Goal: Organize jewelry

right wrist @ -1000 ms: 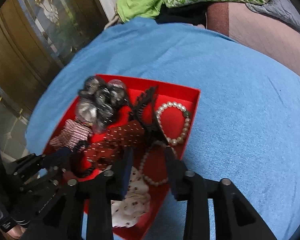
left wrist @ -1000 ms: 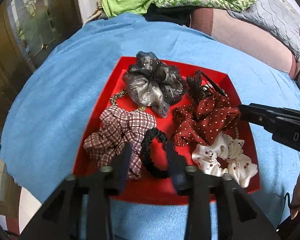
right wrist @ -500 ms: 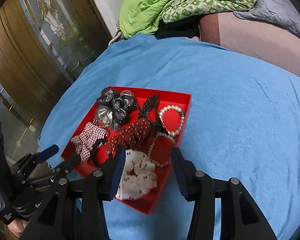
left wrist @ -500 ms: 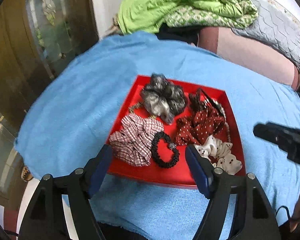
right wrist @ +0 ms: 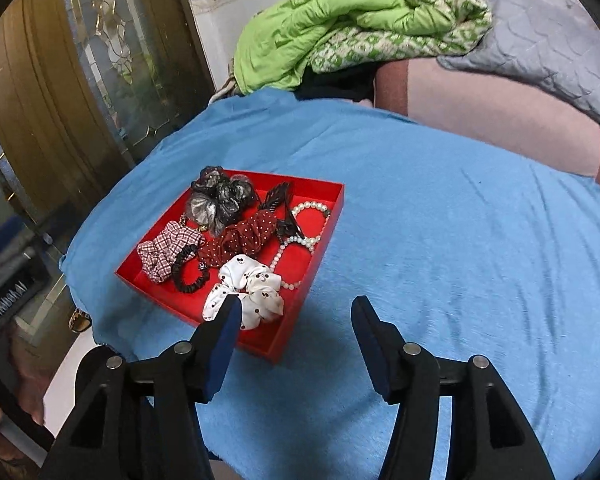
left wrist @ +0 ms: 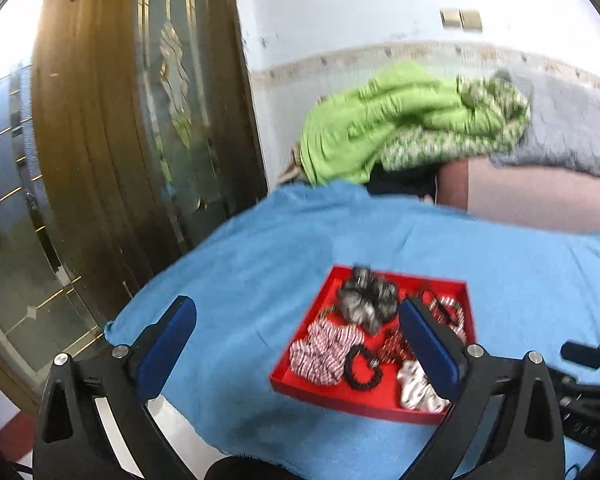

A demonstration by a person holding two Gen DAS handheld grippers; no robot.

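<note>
A red tray point(right wrist: 324, 236) point(left wrist: 332, 394) lies on the blue cloth and holds several hair ties and beads. In it are a grey scrunchie point(right wrist: 220, 200) point(left wrist: 364, 296), a plaid scrunchie point(right wrist: 162, 250) point(left wrist: 324, 350), a black hair tie point(right wrist: 190, 274) point(left wrist: 362, 368), a red dotted scrunchie point(right wrist: 240, 238), a white scrunchie point(right wrist: 248, 288) point(left wrist: 418, 388), a black claw clip point(right wrist: 282, 204) and pearl bracelets point(right wrist: 312, 224). My left gripper point(left wrist: 298, 332) hangs above and short of the tray, jaws opening wide, nothing between them. My right gripper point(right wrist: 296, 320) hovers at the tray's near right corner, jaws opening, holding nothing.
The blue cloth point(right wrist: 440, 240) covers a table whose left edge drops to the floor. A wooden and glass door point(left wrist: 120, 140) stands at the left. Green bedding point(right wrist: 340, 20) and a grey quilt point(right wrist: 540, 40) are piled behind. The other gripper's black body point(left wrist: 592, 380) shows at the right.
Both grippers have pulled back and risen away from the tray, and both have opened wider. The left view has tilted up toward the wall and door. The tray's contents lie unmoved.
</note>
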